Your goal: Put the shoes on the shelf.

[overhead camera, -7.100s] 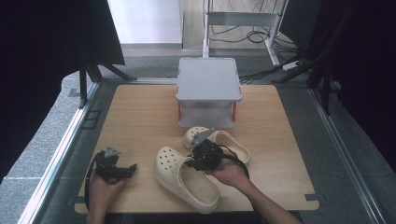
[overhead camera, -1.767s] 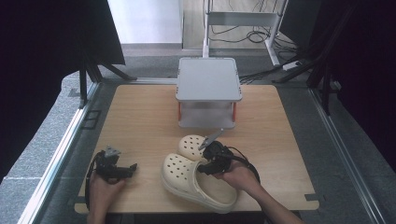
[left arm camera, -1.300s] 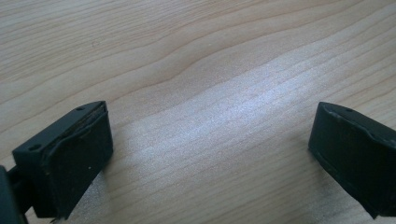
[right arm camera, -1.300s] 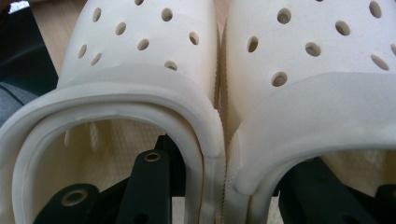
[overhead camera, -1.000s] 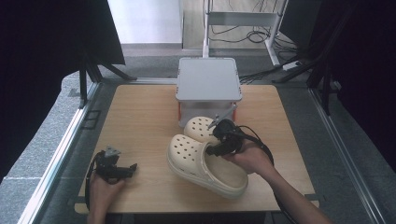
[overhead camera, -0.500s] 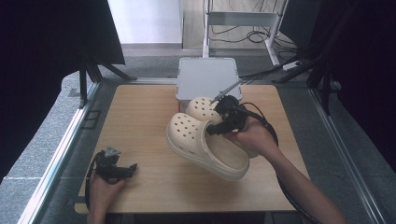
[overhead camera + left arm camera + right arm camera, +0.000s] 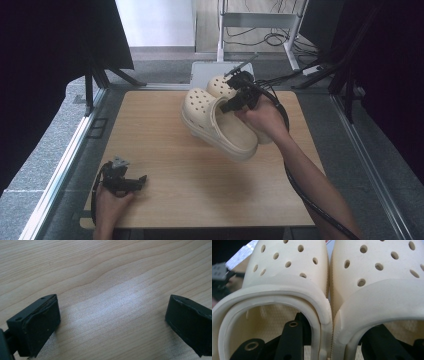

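Clogs (image 7: pixel 220 117), a cream pair, hang above the table (image 7: pixel 165 200) at upper centre, inner walls pinched together by the right gripper (image 7: pixel 240 97). Left gripper (image 7: pixel 131 182), lower left, gapes wide, holding nothing.

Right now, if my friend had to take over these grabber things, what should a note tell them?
Right gripper: shut on the pair of clogs, one jaw inside each shoe, pinching the two inner walls together. It holds them in the air above the far side of the table, close to the white box.
Left gripper: open, holding nothing, resting low at the table's near left corner.
Done: both shoes picked up as one.
Left: probably set them down at the box; keep the grip tight.
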Demonstrator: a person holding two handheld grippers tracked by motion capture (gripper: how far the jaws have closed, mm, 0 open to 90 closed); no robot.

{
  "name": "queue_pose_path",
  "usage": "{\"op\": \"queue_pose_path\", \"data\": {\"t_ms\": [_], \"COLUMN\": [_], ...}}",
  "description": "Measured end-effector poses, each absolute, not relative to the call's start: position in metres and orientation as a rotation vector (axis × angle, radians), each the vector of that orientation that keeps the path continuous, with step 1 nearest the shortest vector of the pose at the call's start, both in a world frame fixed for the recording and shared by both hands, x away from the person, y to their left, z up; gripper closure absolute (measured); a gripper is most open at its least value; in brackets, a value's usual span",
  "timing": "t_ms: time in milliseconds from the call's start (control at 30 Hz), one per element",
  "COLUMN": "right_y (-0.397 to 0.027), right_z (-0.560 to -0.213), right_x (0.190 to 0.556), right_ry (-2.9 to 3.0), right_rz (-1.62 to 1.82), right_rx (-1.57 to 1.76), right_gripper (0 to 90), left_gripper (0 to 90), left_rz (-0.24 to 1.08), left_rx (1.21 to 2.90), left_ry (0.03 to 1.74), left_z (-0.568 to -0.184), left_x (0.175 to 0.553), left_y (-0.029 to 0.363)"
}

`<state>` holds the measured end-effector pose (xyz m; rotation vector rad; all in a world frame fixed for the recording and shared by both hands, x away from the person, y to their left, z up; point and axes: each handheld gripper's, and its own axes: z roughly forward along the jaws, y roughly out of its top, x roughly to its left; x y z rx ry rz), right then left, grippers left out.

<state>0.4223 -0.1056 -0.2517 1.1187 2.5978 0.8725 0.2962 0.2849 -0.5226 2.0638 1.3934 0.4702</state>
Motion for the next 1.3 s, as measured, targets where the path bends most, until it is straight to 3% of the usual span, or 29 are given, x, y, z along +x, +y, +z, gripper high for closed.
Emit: {"op": "queue_pose_path", "data": {"t_ms": [767,1300], "right_y": [-0.077,-0.077], "right_z": [-0.246,-0.265], "right_x": [0.530,0.590], "right_ry": [2.272,2.098], "right_rz": [0.831,0.817], "right_rx": [1.548,1.744], "right_gripper": [64.4,64.2], "left_gripper": [0.0,0.0], "left_rz": [0.473,0.468], "left_rx": [2.067,2.066], "left_ry": [1.391,1.388], "left_z": [-0.523,-0.523], "left_x": [0.296,0.297], "left_y": [0.285,0.285]}}
